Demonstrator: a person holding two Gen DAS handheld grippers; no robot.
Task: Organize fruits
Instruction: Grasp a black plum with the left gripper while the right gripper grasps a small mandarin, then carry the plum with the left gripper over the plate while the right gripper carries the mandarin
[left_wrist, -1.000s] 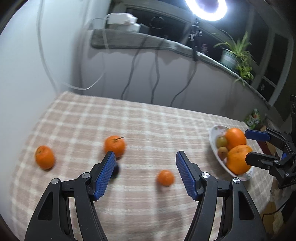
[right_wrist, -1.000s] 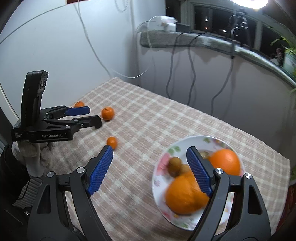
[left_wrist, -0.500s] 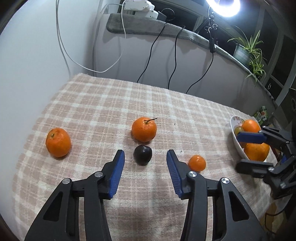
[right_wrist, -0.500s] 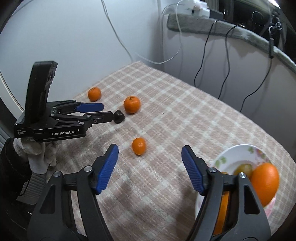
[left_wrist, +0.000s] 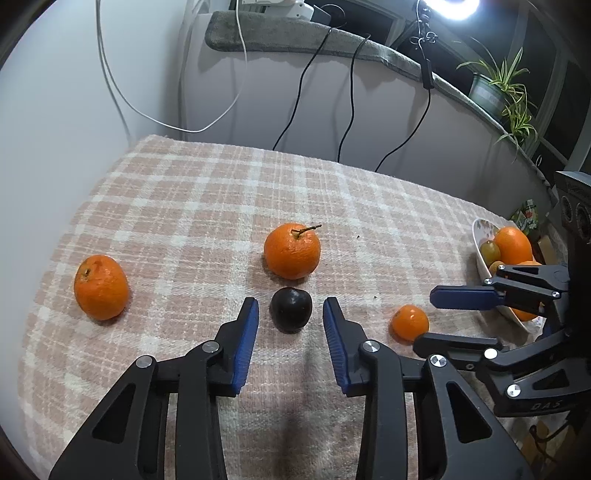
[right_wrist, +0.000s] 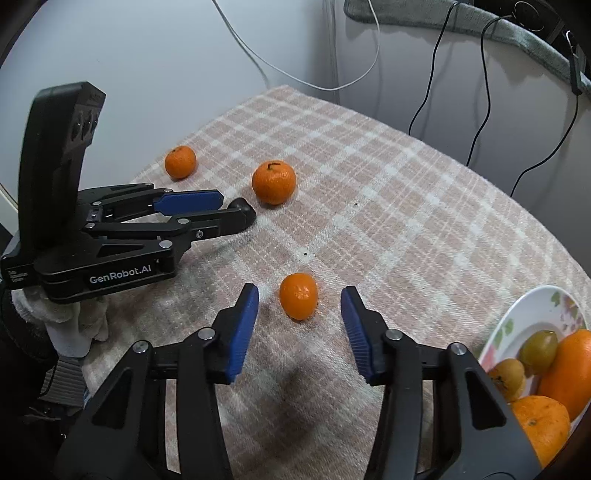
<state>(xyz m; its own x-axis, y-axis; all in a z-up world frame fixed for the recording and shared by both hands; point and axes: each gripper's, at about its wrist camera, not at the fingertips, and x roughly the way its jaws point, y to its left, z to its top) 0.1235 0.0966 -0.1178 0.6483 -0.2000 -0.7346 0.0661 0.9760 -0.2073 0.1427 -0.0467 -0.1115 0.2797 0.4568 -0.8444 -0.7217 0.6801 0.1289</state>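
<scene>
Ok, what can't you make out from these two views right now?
- Plate: cut off by the right wrist frame edge; in the left wrist view the right gripper covers it.
- Dark fruit: in the right wrist view the left gripper hides most of it.
- Pad contact: neither fruit looks touched; jaws closing.

left gripper (left_wrist: 290, 317): tilted down, fingers closing, a gap each side
right gripper (right_wrist: 299, 302): tilted down, fingers closing, not touching
</scene>
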